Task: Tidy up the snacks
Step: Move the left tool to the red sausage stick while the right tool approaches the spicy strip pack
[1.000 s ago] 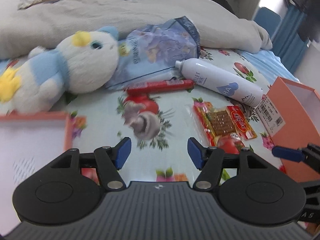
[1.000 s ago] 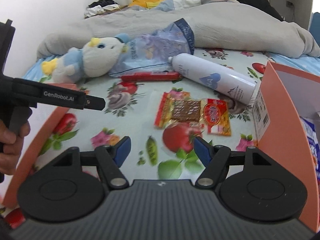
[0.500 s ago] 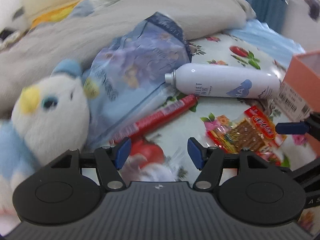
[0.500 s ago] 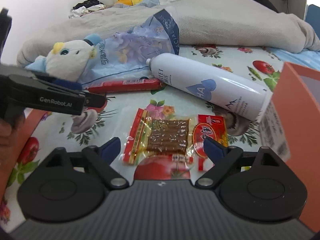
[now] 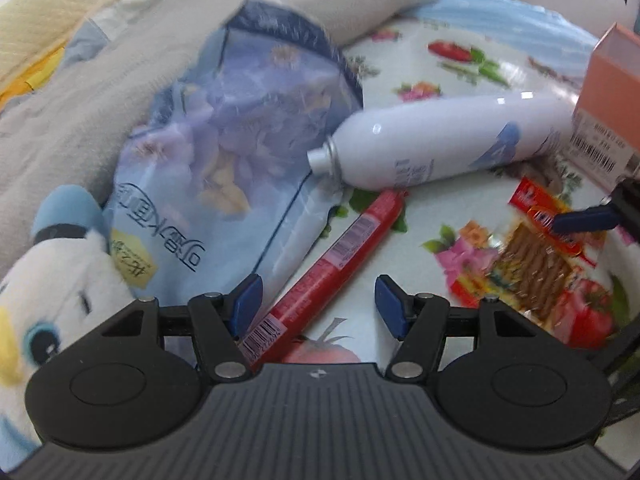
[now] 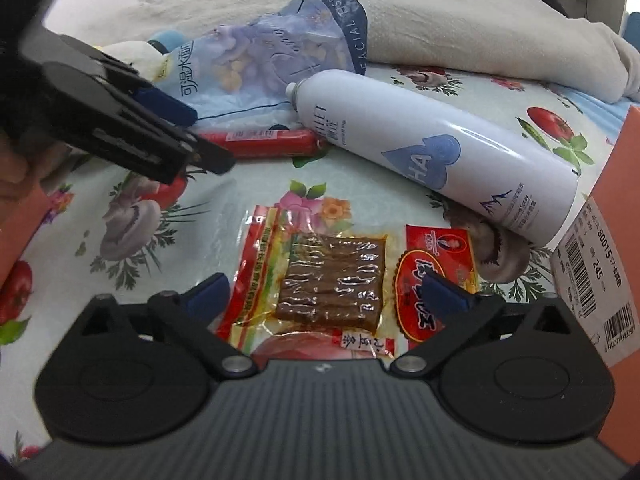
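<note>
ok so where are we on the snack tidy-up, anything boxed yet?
Nothing visibly boxed. The sausage stick and the jerky packet lie on the bed sheet. In hand: nothing gripped; the left gripper is open over the sausage stick, and the right gripper is opening around the jerky packet. Left: grab both and move them to the orange box.

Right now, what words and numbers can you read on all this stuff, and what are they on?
"FACIAL TISSUE": blue tissue pack.
"HA" in a blue heart: white spray can.
"80015" and "245": barcode sticker on the orange box.
Chinese print on the brown snack packet and tissue pack: I cannot read it.
Red sausage stick label: too small.
</note>
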Demonstrator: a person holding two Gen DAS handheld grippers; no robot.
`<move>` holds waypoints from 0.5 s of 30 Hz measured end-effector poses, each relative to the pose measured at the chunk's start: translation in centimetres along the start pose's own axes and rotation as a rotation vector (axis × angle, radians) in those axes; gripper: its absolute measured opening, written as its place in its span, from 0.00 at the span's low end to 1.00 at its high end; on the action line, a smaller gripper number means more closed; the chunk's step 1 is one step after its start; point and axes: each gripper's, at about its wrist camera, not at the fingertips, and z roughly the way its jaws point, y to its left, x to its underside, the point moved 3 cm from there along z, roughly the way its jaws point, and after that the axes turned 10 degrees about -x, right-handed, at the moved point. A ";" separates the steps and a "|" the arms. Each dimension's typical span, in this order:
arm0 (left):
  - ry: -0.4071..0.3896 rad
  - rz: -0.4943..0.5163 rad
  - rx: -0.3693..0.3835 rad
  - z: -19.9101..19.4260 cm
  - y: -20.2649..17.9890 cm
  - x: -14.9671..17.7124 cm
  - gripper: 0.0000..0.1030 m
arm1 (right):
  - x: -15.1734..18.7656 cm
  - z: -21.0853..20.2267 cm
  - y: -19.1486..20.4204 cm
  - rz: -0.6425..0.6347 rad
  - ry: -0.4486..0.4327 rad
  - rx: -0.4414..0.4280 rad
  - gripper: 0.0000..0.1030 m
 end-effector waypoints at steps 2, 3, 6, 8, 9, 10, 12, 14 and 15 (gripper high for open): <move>0.001 0.001 0.012 0.5 0.1 -0.3 0.66 | -0.1 0.0 0.0 0.002 0.006 -0.002 1.00; 0.005 0.003 0.020 0.7 0.2 -0.5 0.66 | -0.1 0.0 0.0 0.001 0.007 -0.004 1.00; 0.010 0.008 0.031 1.0 0.2 -0.7 0.66 | -0.2 0.0 0.0 0.003 0.009 -0.003 1.00; 0.019 -0.010 0.041 1.2 0.3 -0.8 0.64 | -0.3 0.1 0.0 0.002 0.013 -0.004 1.00; 0.023 -0.009 0.050 1.2 0.2 -0.8 0.60 | -0.3 0.0 0.1 -0.002 0.016 -0.006 1.00; 0.026 -0.010 0.062 1.1 0.1 -0.8 0.58 | -0.3 -0.1 0.1 -0.006 0.018 -0.010 0.99; 0.034 -0.030 0.071 0.9 0.2 -0.6 0.48 | -0.3 -0.2 0.1 -0.009 0.021 -0.016 0.96; 0.037 -0.049 0.085 0.6 0.0 -0.4 0.41 | -0.3 -0.4 0.2 -0.012 0.021 -0.020 0.91; 0.040 -0.053 0.081 0.4 -0.2 -0.2 0.39 | -0.3 -0.4 0.3 -0.016 0.021 -0.021 0.90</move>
